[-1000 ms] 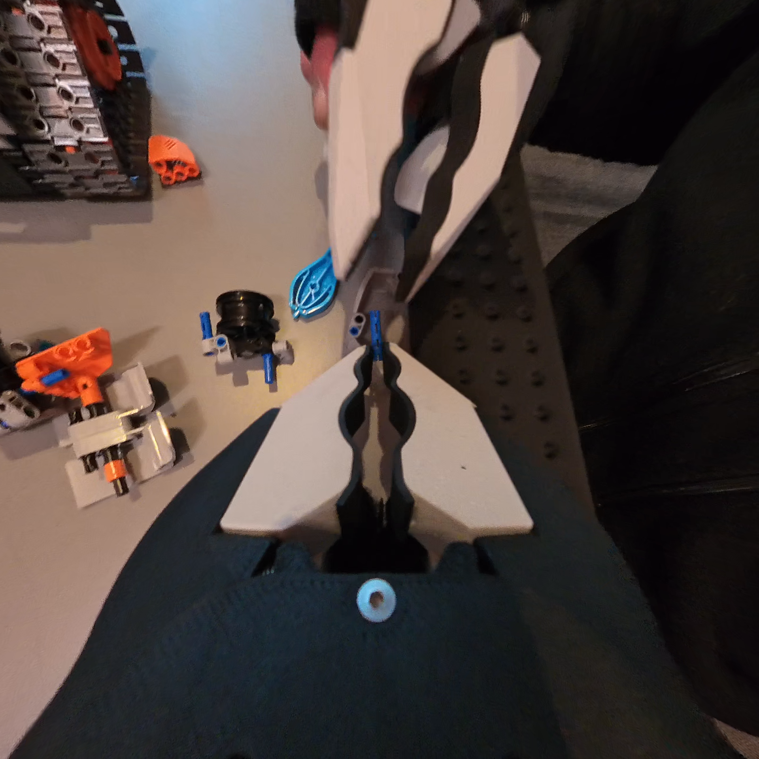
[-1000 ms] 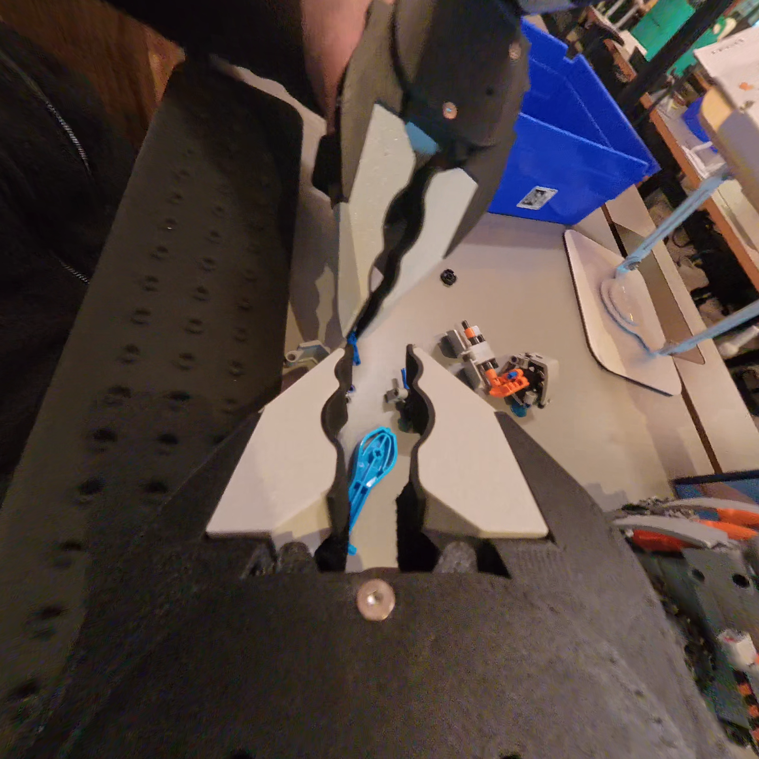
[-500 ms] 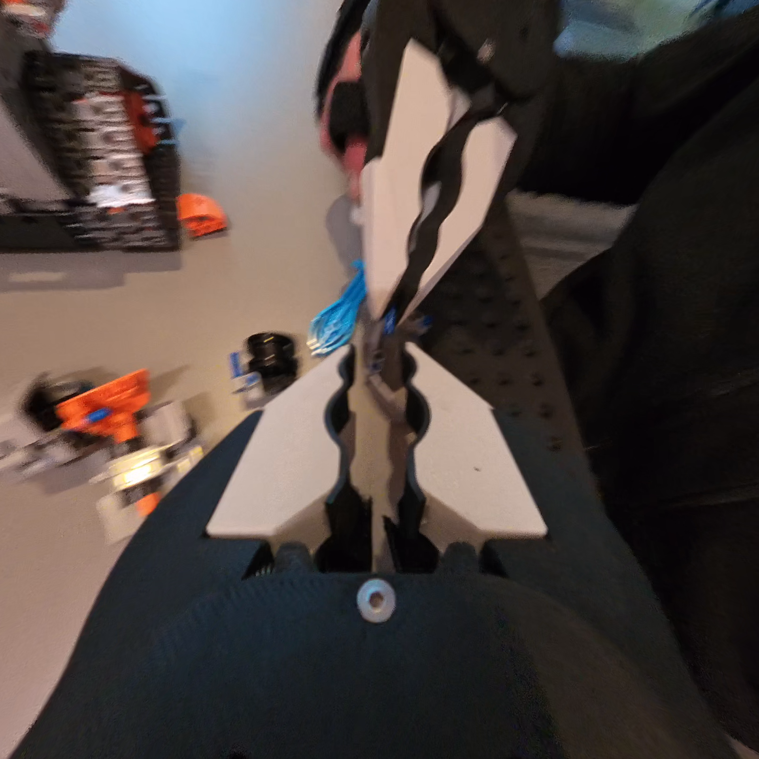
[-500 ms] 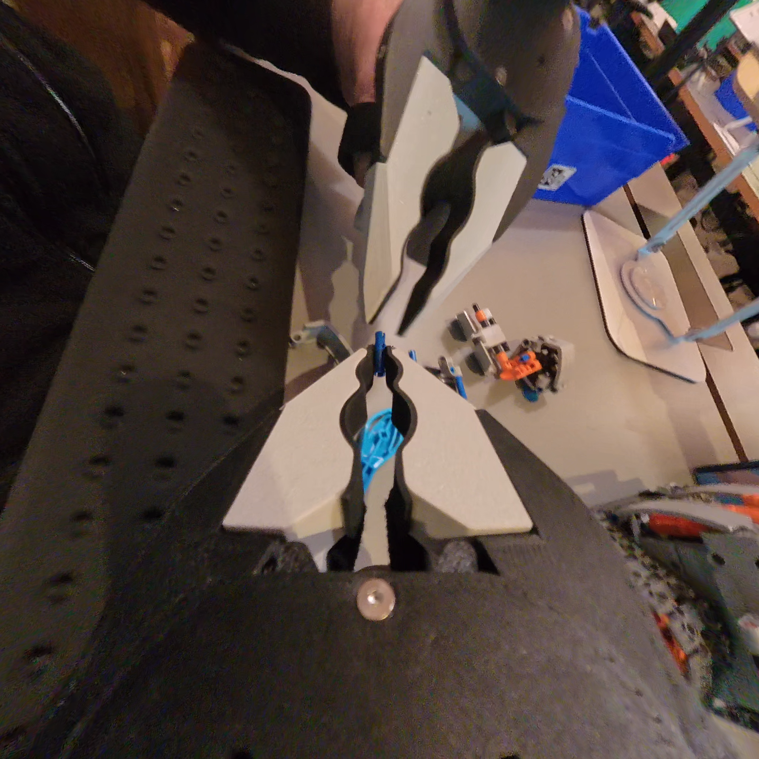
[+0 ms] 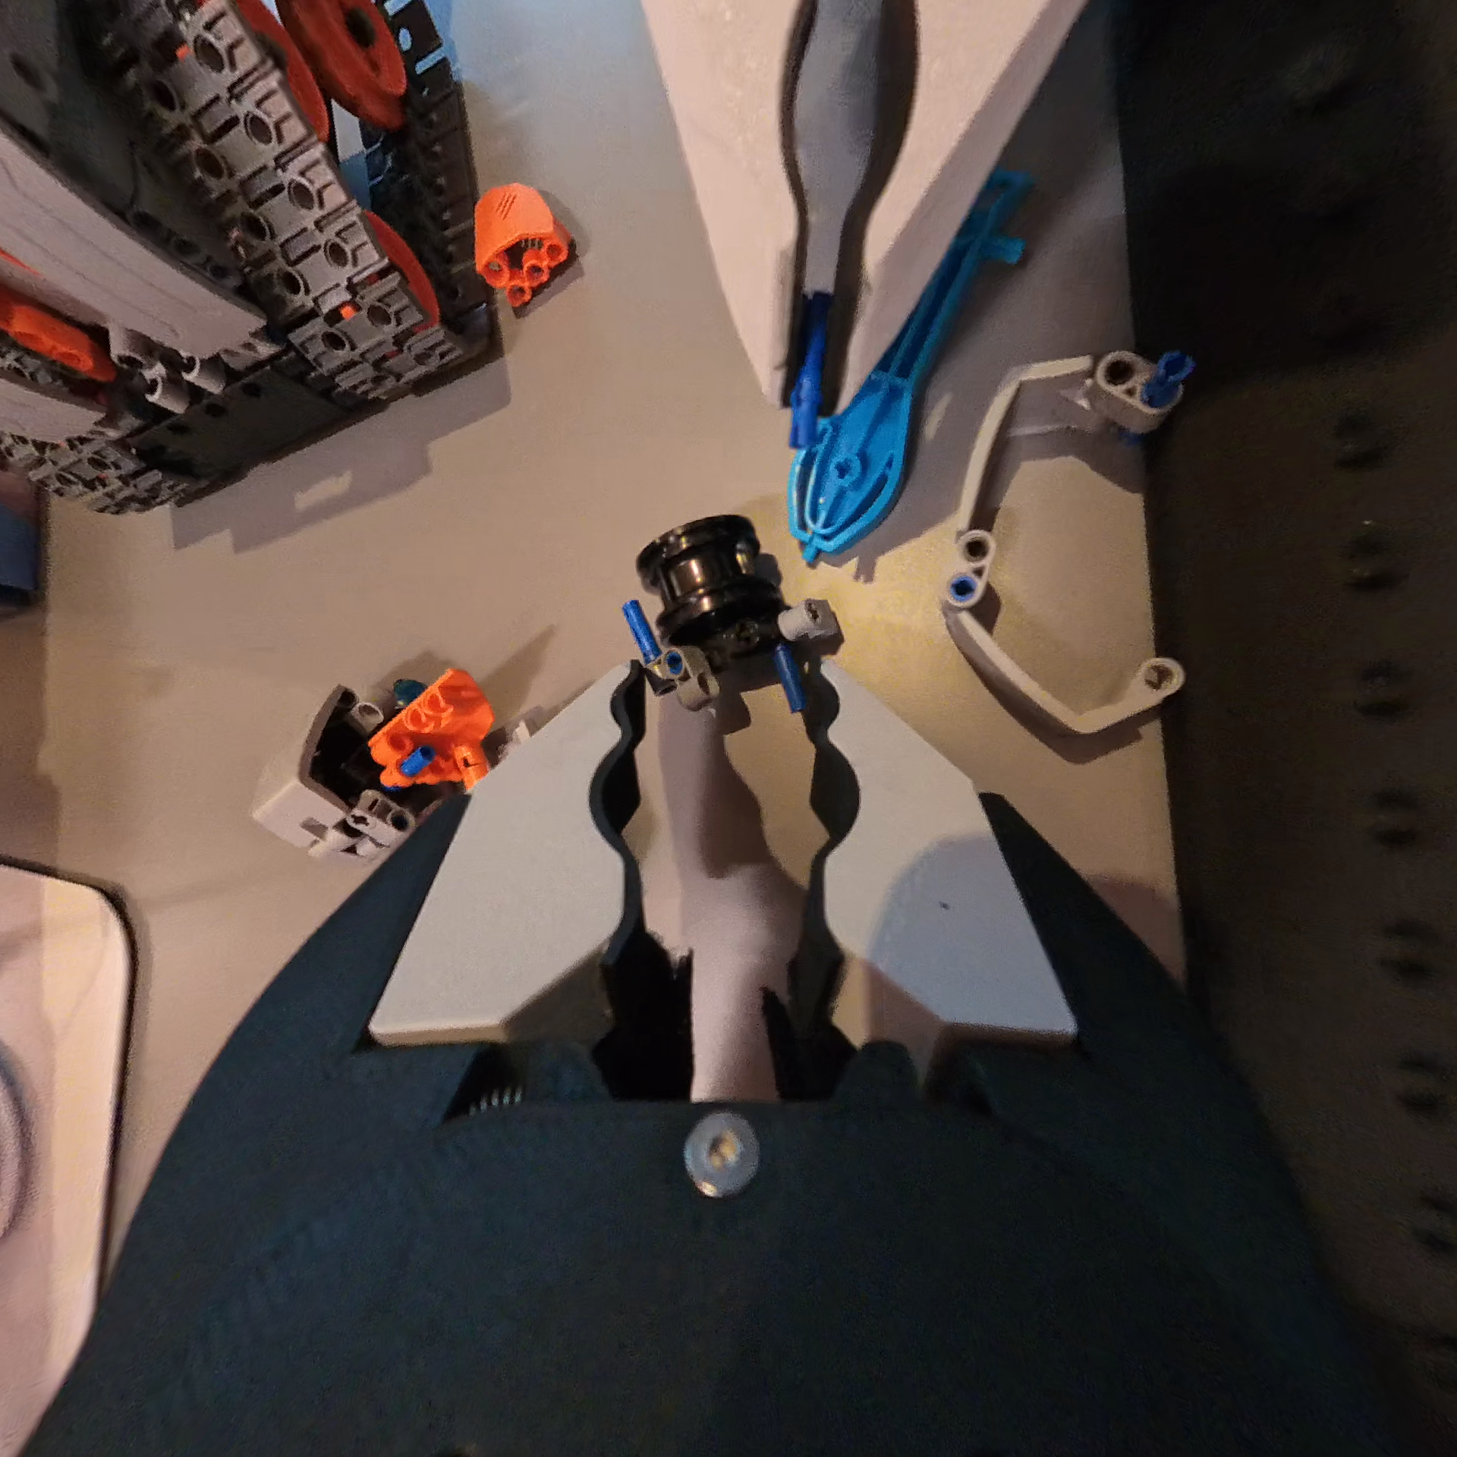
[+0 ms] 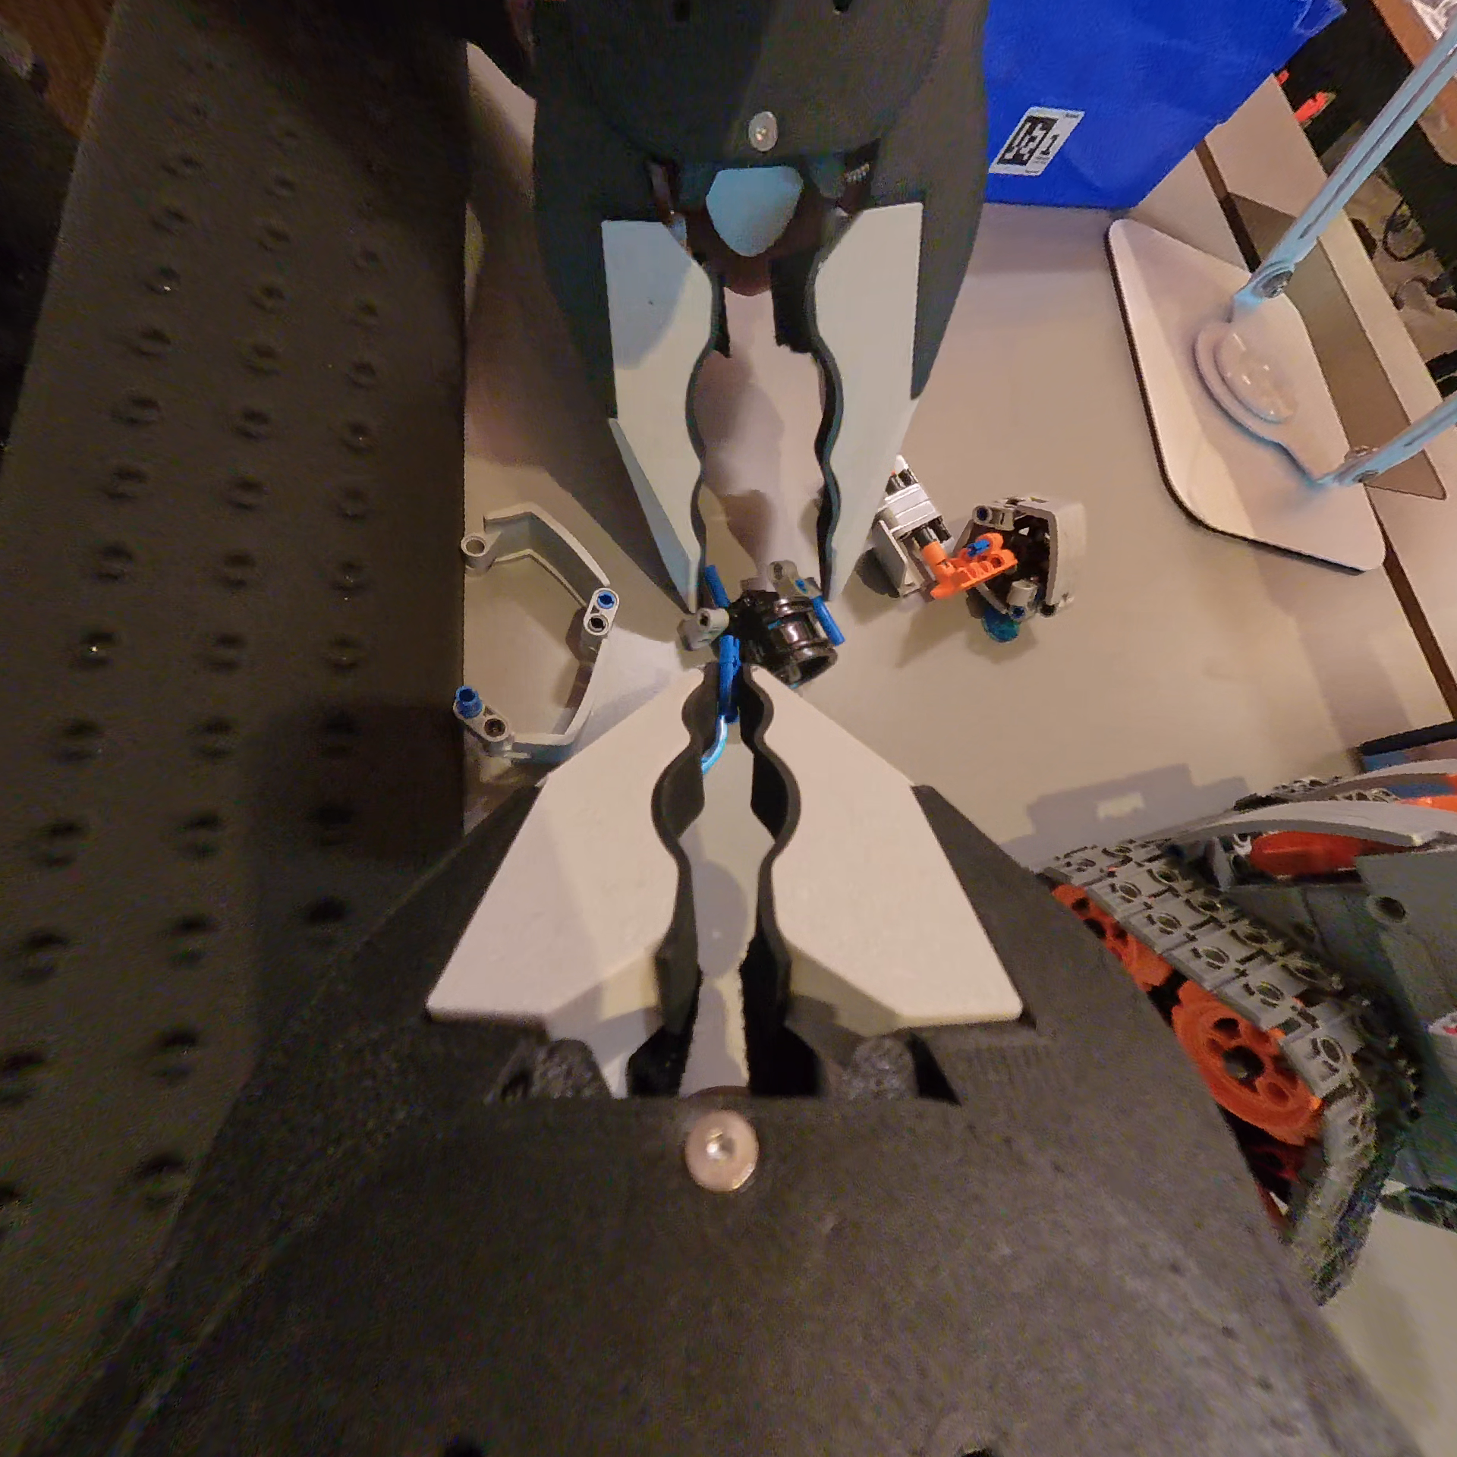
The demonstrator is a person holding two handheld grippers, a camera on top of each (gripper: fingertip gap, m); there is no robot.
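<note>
Your right gripper (image 6: 732,684) is pinching a small blue pin (image 6: 727,680) at its very tips, jaws drawn narrow around it. Just past those tips, the black wheel hub assembly (image 6: 776,627) is lying on the beige table (image 6: 1064,709), with the pin's far end reaching right up to it; whether they are touching, you cannot tell.

Your left gripper (image 5: 727,684) is facing the same hub (image 5: 709,603) from the opposite side, jaws spread wide and holding nothing, its tips sitting just beside the hub's blue pegs and grey connectors.

Beyond the hub in the left wrist view, a light-blue paddle-shaped part (image 5: 867,441) is lying flat, partly under your right gripper (image 5: 812,398). A curved grey frame piece (image 5: 1017,568) is resting near it, beside the black perforated board (image 5: 1301,709). To the other side, a grey and orange block cluster (image 5: 394,761) is sitting near your left fingers, and farther off a tracked model with orange wheels (image 5: 236,221) and a loose orange piece (image 5: 520,240) are lying.
</note>
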